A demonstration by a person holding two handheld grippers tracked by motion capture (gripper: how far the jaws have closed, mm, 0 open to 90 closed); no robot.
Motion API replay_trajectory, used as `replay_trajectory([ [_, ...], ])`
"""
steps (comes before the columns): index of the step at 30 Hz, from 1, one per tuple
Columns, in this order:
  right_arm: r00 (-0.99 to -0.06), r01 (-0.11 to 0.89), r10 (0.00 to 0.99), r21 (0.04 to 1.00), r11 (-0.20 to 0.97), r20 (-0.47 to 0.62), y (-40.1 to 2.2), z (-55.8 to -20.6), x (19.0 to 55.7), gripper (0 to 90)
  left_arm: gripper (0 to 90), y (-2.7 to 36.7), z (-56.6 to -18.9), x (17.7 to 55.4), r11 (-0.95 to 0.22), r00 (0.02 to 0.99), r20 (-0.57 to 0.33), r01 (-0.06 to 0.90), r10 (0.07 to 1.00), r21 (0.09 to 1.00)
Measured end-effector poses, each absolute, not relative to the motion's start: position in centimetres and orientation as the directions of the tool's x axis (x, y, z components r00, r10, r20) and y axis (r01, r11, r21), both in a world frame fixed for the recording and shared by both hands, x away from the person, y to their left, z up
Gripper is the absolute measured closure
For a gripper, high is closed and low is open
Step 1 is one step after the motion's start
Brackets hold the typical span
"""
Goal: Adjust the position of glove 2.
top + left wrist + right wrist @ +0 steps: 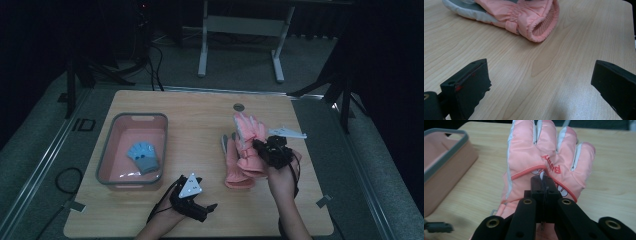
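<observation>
A pink winter glove (541, 152) with red lettering hangs lifted a little off the table, and my right gripper (543, 181) is shut on the fabric of its back. In the high view that held glove (247, 132) and the right gripper (270, 150) are at the right of the table. A second pink glove (232, 172) lies flat beside and partly under it. Its cuff (539, 22) faces my left gripper (540, 66), which stands open above bare wood. That left gripper (197, 202) rests near the front edge.
A pink bin with a grey rim (131, 117) stands at the left of the wooden table (190, 115), with a small blue glove (144, 155) inside. Its corner (446, 157) lies left of the held glove. Beyond the far edge stand a desk frame (240, 30) and tripod legs.
</observation>
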State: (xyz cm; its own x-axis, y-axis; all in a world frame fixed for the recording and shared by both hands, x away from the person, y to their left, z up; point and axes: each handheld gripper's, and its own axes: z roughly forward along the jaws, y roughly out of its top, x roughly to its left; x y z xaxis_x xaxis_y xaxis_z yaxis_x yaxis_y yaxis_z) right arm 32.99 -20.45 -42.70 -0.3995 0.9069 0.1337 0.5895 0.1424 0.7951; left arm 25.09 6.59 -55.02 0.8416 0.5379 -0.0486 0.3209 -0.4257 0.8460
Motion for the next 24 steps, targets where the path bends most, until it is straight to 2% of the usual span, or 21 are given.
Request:
replay_trajectory([
  [10, -0.358, 0.627, 0.928, 0.764, 0.155, 0.105, -18.4, -45.7, 33.3, 89.1, 1.9, 6.4, -55.0, 25.0, -0.430, 0.845, -0.041, 0.313, 0.534, 0.847],
  [19, -0.324, 0.668, 0.936, 0.734, 0.122, 0.140, -17.8, -48.2, 34.1, 87.7, 1.9, 6.3, -55.0, 24.9, -0.434, 0.845, -0.040, 0.315, 0.534, 0.844],
  [24, -0.320, 0.679, 0.940, 0.720, 0.142, 0.116, -17.1, -49.4, 34.3, 86.1, 1.9, 6.3, -54.9, 24.9, -0.431, 0.844, -0.042, 0.315, 0.535, 0.845],
])
